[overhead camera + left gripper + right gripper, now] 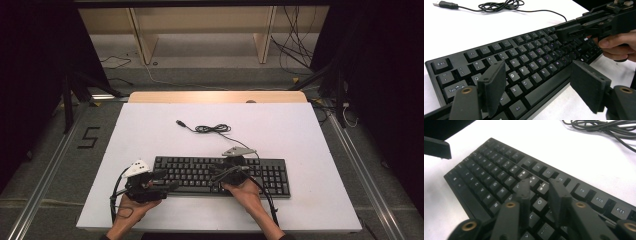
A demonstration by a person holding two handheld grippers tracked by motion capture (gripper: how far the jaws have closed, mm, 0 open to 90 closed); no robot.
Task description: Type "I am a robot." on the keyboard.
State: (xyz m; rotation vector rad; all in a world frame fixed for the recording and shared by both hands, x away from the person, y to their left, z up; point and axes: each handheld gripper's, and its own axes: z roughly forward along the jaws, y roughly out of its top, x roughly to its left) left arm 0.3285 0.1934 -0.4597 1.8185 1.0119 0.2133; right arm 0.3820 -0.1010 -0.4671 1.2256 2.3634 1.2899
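Left hand-held gripper [537,87] wide open, right hand-held gripper [540,195] part-open, empty, over keyboard [200,172]; cable [212,129] behind.

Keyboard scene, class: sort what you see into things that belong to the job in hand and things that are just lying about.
In the job:
keyboard
left gripper, jaws wide open over the keys
right gripper, jaws a little apart above the keys

Lying about:
coiled cable with its USB plug, loose on the table
wooden frame on the floor behind

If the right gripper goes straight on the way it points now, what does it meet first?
Most likely the keyboard: the right gripper points down at the keys around O, jaws slightly apart with nothing between them. How close it is, I cannot tell.
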